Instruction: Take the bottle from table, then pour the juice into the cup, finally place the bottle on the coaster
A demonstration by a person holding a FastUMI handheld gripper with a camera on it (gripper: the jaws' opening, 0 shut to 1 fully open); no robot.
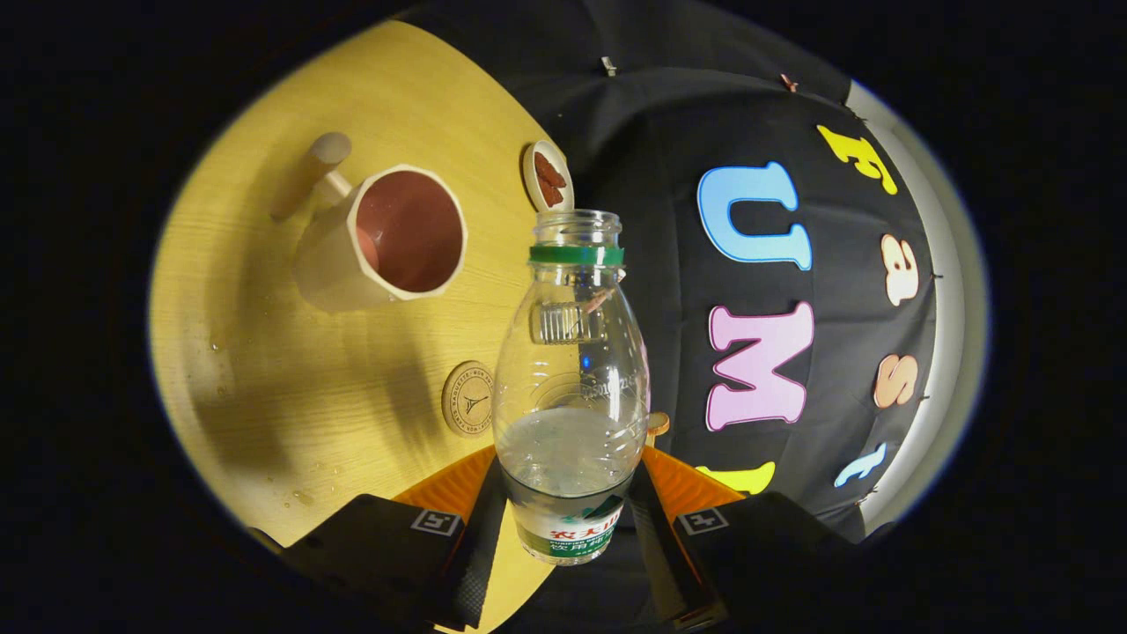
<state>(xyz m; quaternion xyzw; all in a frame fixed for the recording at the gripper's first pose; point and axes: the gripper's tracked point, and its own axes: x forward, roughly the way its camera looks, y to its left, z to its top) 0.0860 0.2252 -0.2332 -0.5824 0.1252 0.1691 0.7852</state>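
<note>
- A cup (387, 238) with a wooden side handle stands on the wooden surface (264, 370), well in from its edges, its reddish inside showing.
- A round coaster (467, 398) lies flat on the surface between the cup and the fingers, touching neither.
- A small dish (548, 177) holding something reddish-brown sits at the far edge of the surface, beside the black cloth wall (669, 132).
- A few water drops (304, 496) dot the surface near its closer edge.
- The hand-held gripper (568, 528) is clenched on the bottle (570, 379), both fingers pressing its labelled lower part.
- The bottle is clear plastic, uncapped, with a green ring under the open mouth and a little liquid in the lower part.
- It is lifted clear of the surface, with the coaster just beside it in the view and the cup beyond.
</note>
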